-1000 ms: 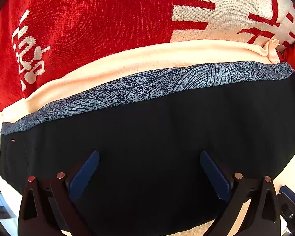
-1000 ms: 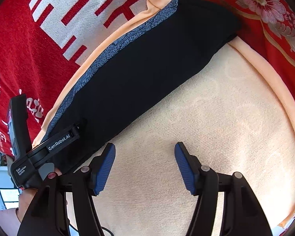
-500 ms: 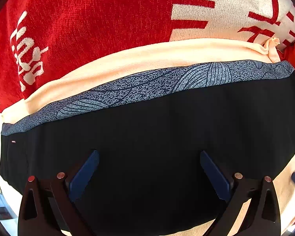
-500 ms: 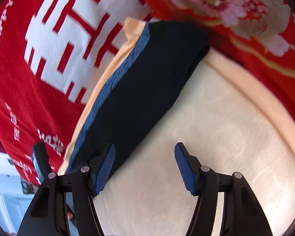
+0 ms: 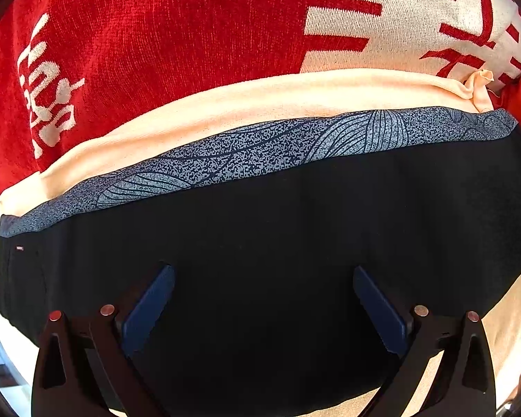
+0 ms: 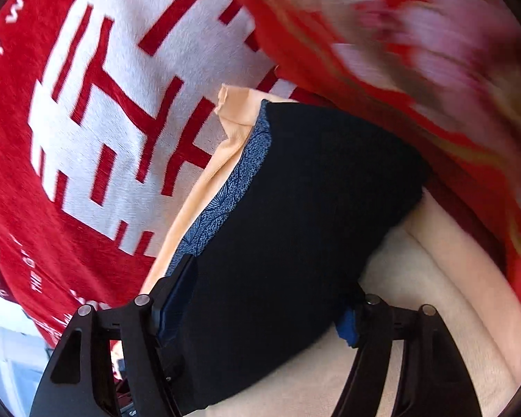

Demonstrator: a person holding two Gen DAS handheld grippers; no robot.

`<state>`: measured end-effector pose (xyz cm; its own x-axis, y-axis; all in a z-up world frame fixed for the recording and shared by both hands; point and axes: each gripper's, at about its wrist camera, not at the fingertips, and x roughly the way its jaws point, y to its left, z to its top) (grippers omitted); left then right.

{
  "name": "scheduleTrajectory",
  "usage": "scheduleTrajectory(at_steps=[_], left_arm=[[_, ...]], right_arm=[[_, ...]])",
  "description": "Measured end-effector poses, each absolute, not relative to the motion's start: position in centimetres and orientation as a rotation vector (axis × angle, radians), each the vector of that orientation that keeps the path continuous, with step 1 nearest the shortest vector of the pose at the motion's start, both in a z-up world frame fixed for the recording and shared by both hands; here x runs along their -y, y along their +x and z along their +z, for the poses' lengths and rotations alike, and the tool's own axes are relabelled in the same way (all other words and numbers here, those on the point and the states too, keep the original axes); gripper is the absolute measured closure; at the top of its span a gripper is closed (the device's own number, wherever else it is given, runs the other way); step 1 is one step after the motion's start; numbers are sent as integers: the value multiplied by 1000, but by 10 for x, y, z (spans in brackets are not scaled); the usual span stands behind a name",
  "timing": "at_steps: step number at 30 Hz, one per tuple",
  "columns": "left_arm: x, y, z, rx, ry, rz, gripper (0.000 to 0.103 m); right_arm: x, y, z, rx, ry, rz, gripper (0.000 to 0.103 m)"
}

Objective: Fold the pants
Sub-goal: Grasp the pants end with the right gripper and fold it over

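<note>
The black pants (image 5: 295,236), with a blue-grey patterned band (image 5: 260,153) along the far edge, lie folded in a long strip on a cream blanket (image 5: 260,97). My left gripper (image 5: 264,309) points down over the strip's middle, open, its blue pads (image 5: 149,305) wide apart above the dark cloth. In the right wrist view the pants (image 6: 312,208) run up from between my right gripper's (image 6: 262,312) fingers. Its jaws are opening, and the end of the strip sits between them. The cloth partly covers the right pad (image 6: 347,325).
A red blanket with white characters (image 6: 104,121) lies under the cream blanket (image 6: 434,278) and fills the far side. A red flowered cover (image 6: 434,52), blurred, rises at the upper right. A bit of floor shows at the lower left.
My right gripper swung left from over the cream blanket onto the pants, and the strip's end now lies between its fingers. Its view is blurred. The left gripper has not moved.
</note>
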<state>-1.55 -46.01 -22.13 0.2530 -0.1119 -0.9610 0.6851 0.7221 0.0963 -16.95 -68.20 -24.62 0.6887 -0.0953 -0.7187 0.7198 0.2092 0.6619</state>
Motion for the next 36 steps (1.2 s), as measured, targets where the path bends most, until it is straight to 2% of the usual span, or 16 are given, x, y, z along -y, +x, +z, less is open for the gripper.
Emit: scheduleTrajectory(at_steps=[1, 2, 3, 4, 6, 7, 12, 15, 18, 26, 32, 36], left_arm=[[460, -13, -221, -1214, 571, -590, 0], [460, -11, -221, -1226, 570, -594, 0], [460, -8, -218, -1243, 561, -589, 2], [460, -7, -215, -1250, 549, -591, 17], [464, -7, -204, -1260, 534, -632, 34], [469, -12, -197, -1247, 538, -665, 34], [498, -32, -179, -1159, 527, -795, 34], [515, -39, -217, -1239, 572, -812, 32], [514, -45, -219, -1148, 556, -824, 30], [508, -21, -225, -1207, 467, -915, 24], [482, 15, -211, -1256, 409, -958, 23], [427, 58, -197, -1214, 408, -846, 23]], right_arm=[[684, -168, -245, -655, 1242, -646, 42], [686, -168, -243, -697, 1237, -676, 70], [689, -170, -243, -720, 1237, -692, 85], [690, -173, -240, -716, 1244, -678, 86], [688, -170, -228, -736, 1181, -661, 88], [687, -168, -221, -741, 1145, -652, 89], [677, -159, -187, -714, 1043, -606, 89], [671, -152, -181, -742, 1011, -587, 89], [663, -143, -169, -754, 936, -577, 89], [616, -104, -127, -787, 732, -504, 89], [567, -71, -107, -836, 564, -481, 89], [524, -43, -110, -888, 463, -453, 89]])
